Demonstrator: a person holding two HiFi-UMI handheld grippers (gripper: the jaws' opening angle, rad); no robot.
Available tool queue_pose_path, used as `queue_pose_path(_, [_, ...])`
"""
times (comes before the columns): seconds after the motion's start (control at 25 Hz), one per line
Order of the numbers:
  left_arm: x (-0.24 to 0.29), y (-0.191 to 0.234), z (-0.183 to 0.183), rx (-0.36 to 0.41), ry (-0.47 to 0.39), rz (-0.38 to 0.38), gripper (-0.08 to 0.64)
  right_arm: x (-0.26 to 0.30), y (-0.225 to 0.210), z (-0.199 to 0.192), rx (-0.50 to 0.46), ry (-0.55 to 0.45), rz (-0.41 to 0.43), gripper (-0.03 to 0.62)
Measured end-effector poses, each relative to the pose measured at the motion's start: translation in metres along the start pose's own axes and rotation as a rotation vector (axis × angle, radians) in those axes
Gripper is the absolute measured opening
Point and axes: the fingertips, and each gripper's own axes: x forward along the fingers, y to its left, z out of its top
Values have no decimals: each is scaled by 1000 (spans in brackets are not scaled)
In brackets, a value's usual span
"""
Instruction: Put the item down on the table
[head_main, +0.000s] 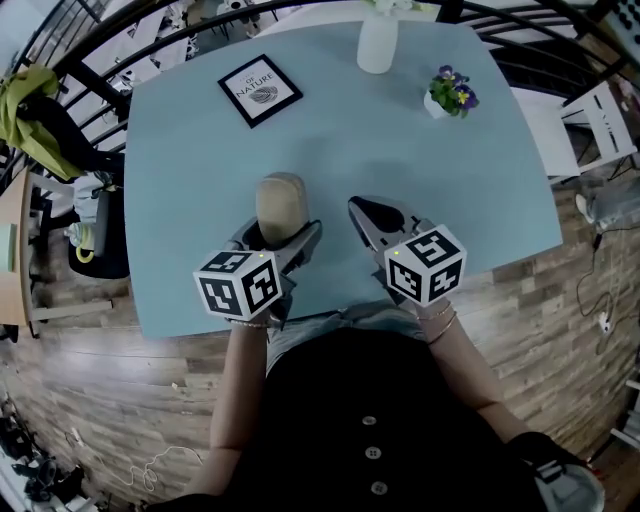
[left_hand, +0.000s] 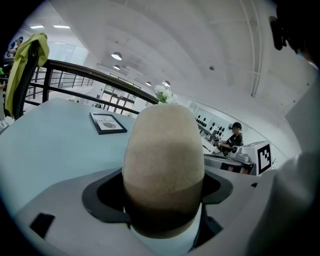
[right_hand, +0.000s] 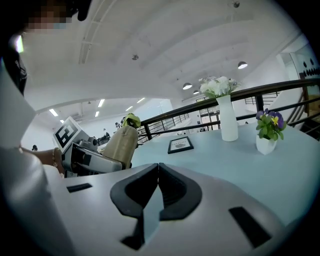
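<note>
A beige, rounded-top felt item (head_main: 281, 201) sticks up between the jaws of my left gripper (head_main: 279, 238), which is shut on it near the table's front edge. In the left gripper view the item (left_hand: 163, 165) fills the middle, with its darker lower part clamped between the black pads (left_hand: 102, 196). My right gripper (head_main: 372, 222) hovers over the pale blue table (head_main: 200, 160) just right of it. Its jaws meet with nothing between them (right_hand: 156, 192). From the right gripper view the item (right_hand: 120, 143) shows at left in the other gripper.
At the back of the table stand a black-framed picture (head_main: 259, 90), a white vase (head_main: 377, 41) and a small pot of purple flowers (head_main: 449, 94). A dark railing (head_main: 120, 30) curves round the far side. Wood floor (head_main: 560, 290) lies beyond the table's edges.
</note>
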Motion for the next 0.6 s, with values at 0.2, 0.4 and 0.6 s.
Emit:
queue_pose_path(0.2, [6,2,-1,-9,9,2,419,3,-5,-5,14,11,2,6])
queue_pose_path(0.4, [12,4,1,-9,27,-11,419,7,-9,-5,26,22,-8,6])
queue_pose_path(0.6, [18,5,2,-9,55,-30,419,11,-11,-6,37,37,-16,5])
